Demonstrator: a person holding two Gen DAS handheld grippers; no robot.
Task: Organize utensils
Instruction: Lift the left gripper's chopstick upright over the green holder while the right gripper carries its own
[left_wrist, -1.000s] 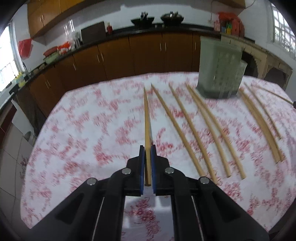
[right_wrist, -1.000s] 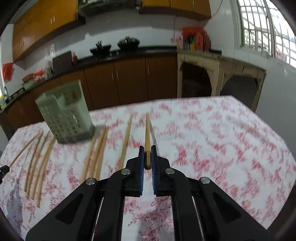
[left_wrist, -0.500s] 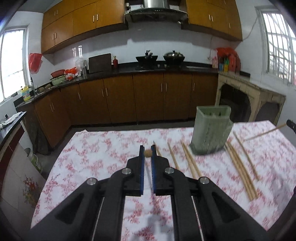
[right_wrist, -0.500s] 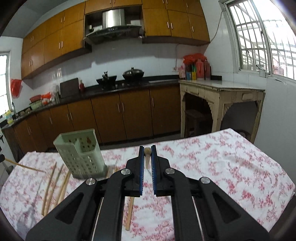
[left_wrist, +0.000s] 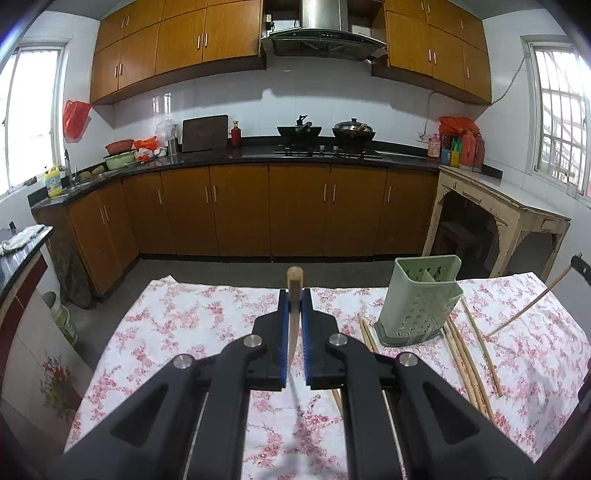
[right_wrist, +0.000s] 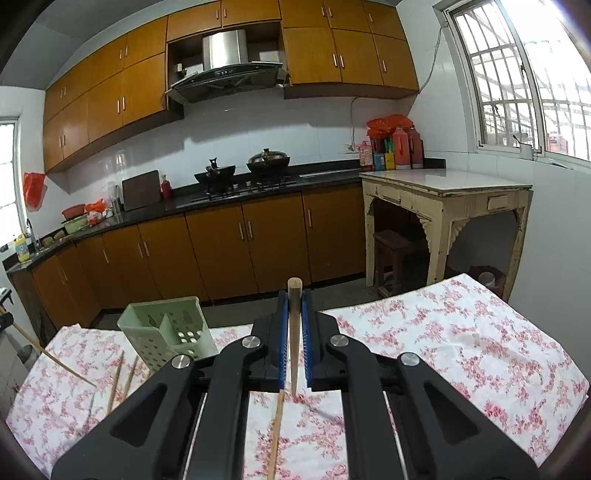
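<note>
We hold one chopstick (left_wrist: 294, 295) upright in the clenched jaws of the left gripper (left_wrist: 294, 295), and a second chopstick (right_wrist: 294, 325) likewise in the right gripper (right_wrist: 294, 299). The green holder (left_wrist: 419, 302) stands on the surface (left_wrist: 184, 325) at far right in the left view, with loose chopsticks (left_wrist: 463, 354) lying beside it.

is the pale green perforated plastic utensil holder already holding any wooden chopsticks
No, the pale green perforated plastic utensil holder shows bare compartments, and the loose wooden chopsticks lie on the floral tablecloth beside it.
</note>
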